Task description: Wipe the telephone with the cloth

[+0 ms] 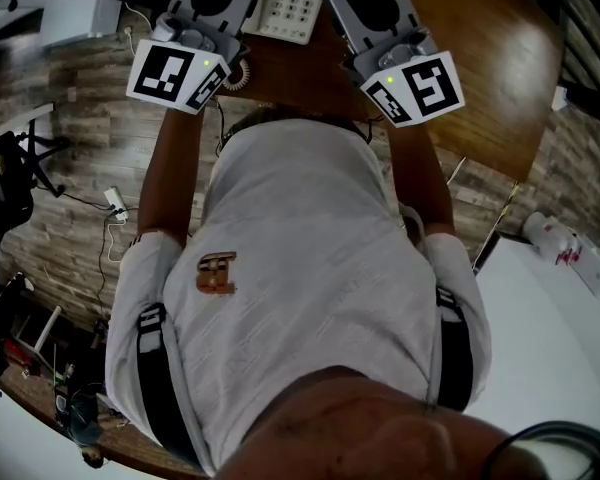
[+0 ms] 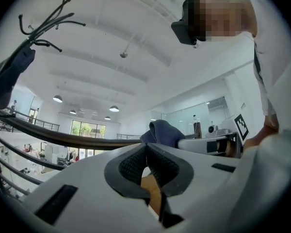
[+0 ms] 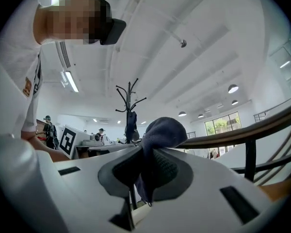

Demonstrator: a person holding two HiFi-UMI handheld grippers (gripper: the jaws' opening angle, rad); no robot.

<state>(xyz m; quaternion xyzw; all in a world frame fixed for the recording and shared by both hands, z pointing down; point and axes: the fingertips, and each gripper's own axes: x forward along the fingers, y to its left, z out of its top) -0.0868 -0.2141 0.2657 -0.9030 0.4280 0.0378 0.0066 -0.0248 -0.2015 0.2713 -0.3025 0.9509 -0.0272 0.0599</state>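
Note:
A white telephone point(image 1: 292, 10) with a keypad lies on the brown wooden table point(image 1: 480, 58), between my two grippers at the top of the head view. Its coiled cord point(image 1: 238, 73) hangs at the near edge. My left gripper point(image 1: 220, 3) point(image 2: 146, 147) is shut, its ribbed pads meeting with nothing between them. My right gripper point(image 1: 375, 8) point(image 3: 148, 152) is shut on a dark blue cloth point(image 3: 157, 137), which bulges out above the pads. In the left gripper view the cloth point(image 2: 161, 132) shows just beyond the jaws, with the right gripper point(image 2: 208, 144) beside it. Both gripper cameras tilt up toward the ceiling.
The person's torso in a white shirt point(image 1: 310, 268) fills the middle of the head view. A power strip point(image 1: 115, 203) lies on the plank floor at left. A white table point(image 1: 560, 318) with a bottle point(image 1: 550, 236) stands at right. A coat stand point(image 3: 129, 98) rises behind.

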